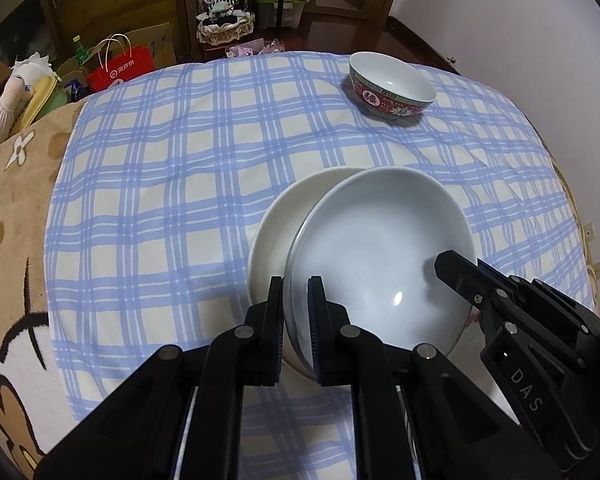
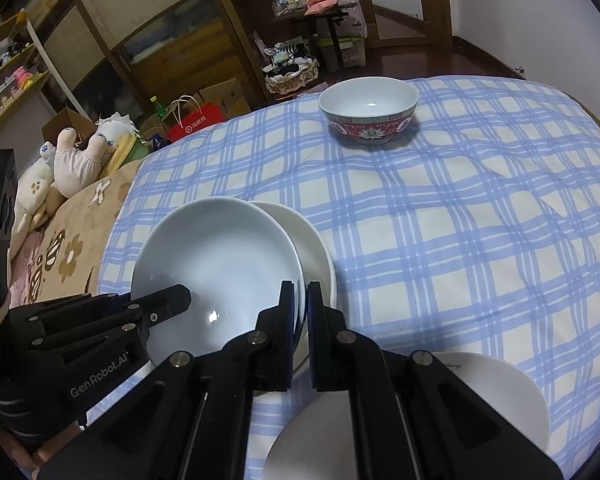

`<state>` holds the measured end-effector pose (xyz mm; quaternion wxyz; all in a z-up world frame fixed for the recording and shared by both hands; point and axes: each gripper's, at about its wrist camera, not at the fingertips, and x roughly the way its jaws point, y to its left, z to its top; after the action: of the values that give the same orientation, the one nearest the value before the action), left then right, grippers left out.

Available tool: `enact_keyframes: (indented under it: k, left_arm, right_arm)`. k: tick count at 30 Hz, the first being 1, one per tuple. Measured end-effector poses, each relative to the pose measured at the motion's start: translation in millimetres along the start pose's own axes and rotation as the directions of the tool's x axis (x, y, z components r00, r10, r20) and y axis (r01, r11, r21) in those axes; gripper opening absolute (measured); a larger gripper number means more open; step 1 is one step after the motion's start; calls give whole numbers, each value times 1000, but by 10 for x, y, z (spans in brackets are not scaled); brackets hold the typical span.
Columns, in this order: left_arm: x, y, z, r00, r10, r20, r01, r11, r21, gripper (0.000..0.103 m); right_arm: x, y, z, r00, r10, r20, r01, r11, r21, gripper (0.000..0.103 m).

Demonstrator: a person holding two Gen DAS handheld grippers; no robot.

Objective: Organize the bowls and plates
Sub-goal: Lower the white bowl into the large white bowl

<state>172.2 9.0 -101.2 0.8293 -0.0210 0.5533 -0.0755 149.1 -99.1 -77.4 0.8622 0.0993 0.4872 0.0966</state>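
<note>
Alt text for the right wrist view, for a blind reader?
Both grippers, right gripper and left gripper, clamp opposite rims of a pale blue plate above a white plate on checked cloth; a red patterned bowl stands beyond.

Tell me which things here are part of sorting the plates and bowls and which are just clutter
Job:
pale blue plate, gripped by both grippers
cream plate under it
red patterned bowl
white dish

Clutter:
red bag
green bottle
stuffed toys

We see a glossy glazed white plate (image 1: 380,240), a glossy enamelled red-patterned bowl (image 2: 368,110), soft matt checked cloth (image 1: 172,184), and matt black plastic grippers (image 1: 296,320).
</note>
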Motion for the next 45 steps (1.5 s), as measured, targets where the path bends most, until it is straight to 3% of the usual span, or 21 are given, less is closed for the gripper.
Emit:
enact_keyframes:
  k: [19,45]
  left_arm:
    - [79,12,14,1000,3,-19,-3,1000,-13,11]
    - [88,-8,59,999,50,11,-50,998,27,12]
  right_arm:
    - [10,21,-17,1000,1,0,-1,1000,2,7]
    - [74,-5,-51,1000,-14,-18,14,1000,-6,8]
